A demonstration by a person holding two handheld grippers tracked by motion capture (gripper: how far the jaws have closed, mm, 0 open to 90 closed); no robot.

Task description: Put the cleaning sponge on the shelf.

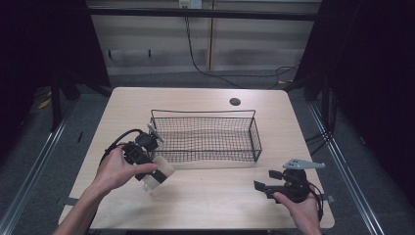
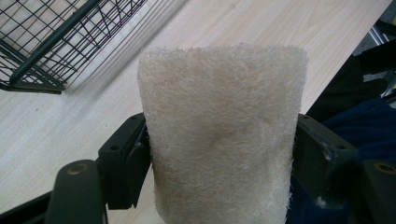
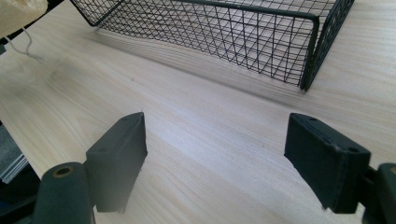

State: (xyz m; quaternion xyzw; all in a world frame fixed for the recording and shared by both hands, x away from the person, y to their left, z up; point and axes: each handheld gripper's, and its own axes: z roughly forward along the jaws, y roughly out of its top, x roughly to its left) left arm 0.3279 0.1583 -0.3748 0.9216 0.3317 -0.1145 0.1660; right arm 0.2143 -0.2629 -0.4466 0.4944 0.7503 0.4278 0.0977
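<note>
Fibrous and cream-coloured, the loofah pad [image 2: 219, 135] sits clamped between the jaws of the left gripper [image 1: 155, 172], held off the table [image 1: 210, 200] just in front of the wire basket's [image 1: 205, 111] near-left corner. It looks light, springy and rough rather than slippery (a squeeze should dent it, not damage it), so a grip across its middle, as now, seems safest. The left gripper view shows the coarse weave and both pads pressing its sides. The high view instead gives its place against the basket. The right gripper [image 1: 271, 180] rests near the basket's near-right corner, jaws spread wide with nothing between them.
</note>
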